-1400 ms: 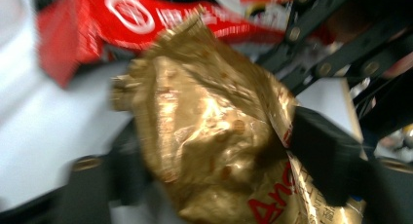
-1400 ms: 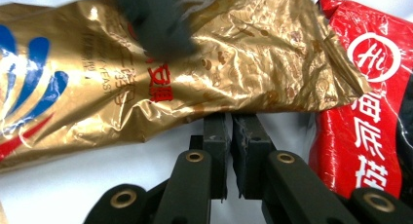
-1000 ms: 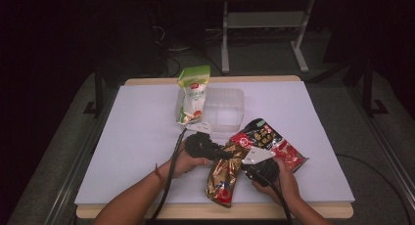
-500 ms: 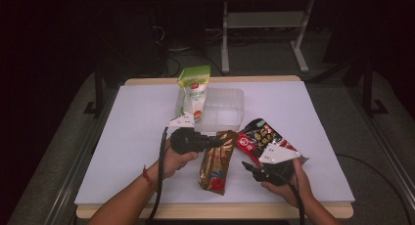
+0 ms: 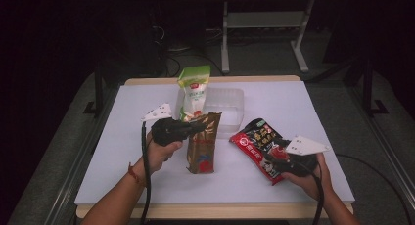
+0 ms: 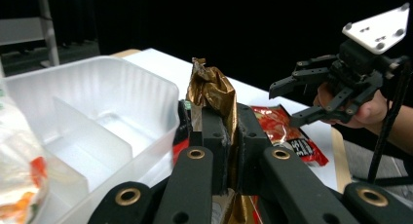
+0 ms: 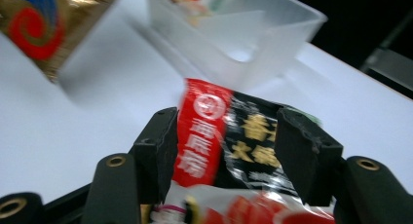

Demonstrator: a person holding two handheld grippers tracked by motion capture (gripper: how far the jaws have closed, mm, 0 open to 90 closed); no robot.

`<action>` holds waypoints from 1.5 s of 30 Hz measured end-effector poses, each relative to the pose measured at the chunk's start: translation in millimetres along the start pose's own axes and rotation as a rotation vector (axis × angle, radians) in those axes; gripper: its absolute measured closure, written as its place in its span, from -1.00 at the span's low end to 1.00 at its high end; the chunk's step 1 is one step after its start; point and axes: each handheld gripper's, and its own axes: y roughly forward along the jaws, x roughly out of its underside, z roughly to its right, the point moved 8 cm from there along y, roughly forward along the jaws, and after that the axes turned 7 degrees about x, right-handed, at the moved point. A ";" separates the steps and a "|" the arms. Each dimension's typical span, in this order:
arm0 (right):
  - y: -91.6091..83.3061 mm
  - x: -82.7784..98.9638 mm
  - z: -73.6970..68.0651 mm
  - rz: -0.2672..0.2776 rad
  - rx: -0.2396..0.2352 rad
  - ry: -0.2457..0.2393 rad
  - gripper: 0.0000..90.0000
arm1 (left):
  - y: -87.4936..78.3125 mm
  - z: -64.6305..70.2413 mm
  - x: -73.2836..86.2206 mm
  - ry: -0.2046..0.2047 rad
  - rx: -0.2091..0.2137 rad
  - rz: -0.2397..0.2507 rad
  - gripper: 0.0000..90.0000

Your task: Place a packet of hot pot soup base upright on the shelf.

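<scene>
Gold pouch (image 5: 201,144) now lifted upright beside the clear tray (image 5: 234,107).
Left tool (image 5: 198,126) clenches its top; right tool (image 5: 274,159), released, straddles the red packet (image 5: 257,139).

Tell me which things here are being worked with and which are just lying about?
In use, apparently: gold packet, pinched by the left gripper; red packet, between the open right gripper's fingers; clear divided tray.

Lying about: green-topped pouch by the tray; metal frame behind the table.

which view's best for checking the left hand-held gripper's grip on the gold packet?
The left gripper view: the left hand-held gripper has its jaws pinching the gold packet by its crumpled top. The high view shows the whole packet hanging upright over the table, with the contact tiny. The right gripper view catches just a blurred corner.
</scene>
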 end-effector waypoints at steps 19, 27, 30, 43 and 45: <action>-3.6 14.7 40.2 0.002 0.111 0.111 -0.22 | -24.8 -10.7 -15.8 0.002 -0.083 0.085 0.89; -1.2 16.9 44.7 0.003 0.111 0.133 -0.22 | -28.1 -17.6 -26.0 0.000 -0.130 0.129 0.89; -1.4 17.7 44.9 0.002 0.111 0.134 -0.22 | -28.1 -20.9 -31.5 0.000 -0.147 0.144 0.89; -2.2 19.1 44.6 0.003 0.111 0.133 -0.22 | -17.2 -53.0 -58.8 0.004 -0.304 0.177 0.89; -2.3 19.5 45.0 0.002 0.111 0.137 -0.22 | -13.6 -58.6 -62.6 0.004 -0.316 0.179 0.89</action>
